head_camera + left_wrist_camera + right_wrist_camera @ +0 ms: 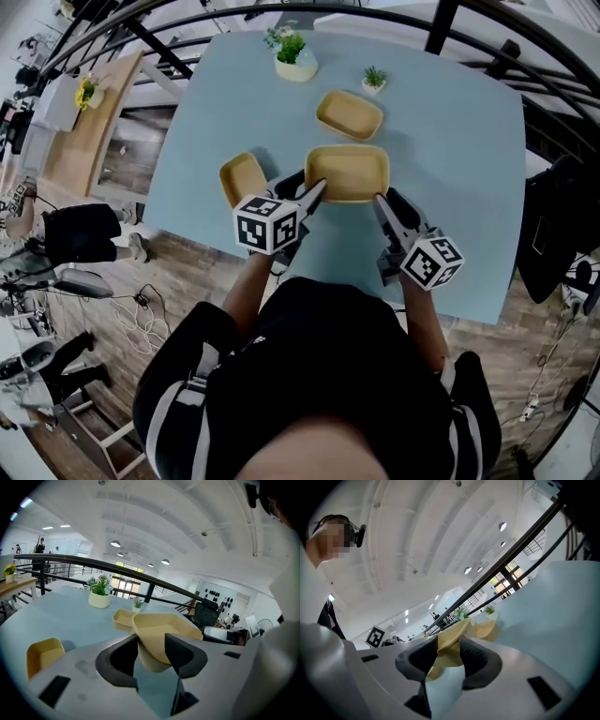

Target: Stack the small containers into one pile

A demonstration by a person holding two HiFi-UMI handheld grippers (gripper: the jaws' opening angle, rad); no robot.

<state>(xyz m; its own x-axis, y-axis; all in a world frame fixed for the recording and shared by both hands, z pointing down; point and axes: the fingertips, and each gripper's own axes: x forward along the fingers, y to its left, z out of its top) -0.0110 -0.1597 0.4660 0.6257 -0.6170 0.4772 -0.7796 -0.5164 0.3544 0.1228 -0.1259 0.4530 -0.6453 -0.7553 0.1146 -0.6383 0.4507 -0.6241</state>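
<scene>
Three tan containers lie on the pale blue table (450,169). The widest one (347,172) is in the middle, held at both near corners. My left gripper (317,190) is shut on its near left corner, and my right gripper (379,201) is shut on its near right corner. In the left gripper view the wide container (161,632) has its rim between the jaws of the left gripper (151,648) and its underside shows. The right gripper (449,651) pinches the wide container's rim (449,641). A narrow container (242,178) lies to the left, and a third container (349,114) lies beyond.
A white pot with a green plant (294,56) and a tiny potted plant (374,81) stand at the table's far side. A black railing (122,19) curves round the table. Wooden floor, cables and a wooden bench (89,131) lie to the left.
</scene>
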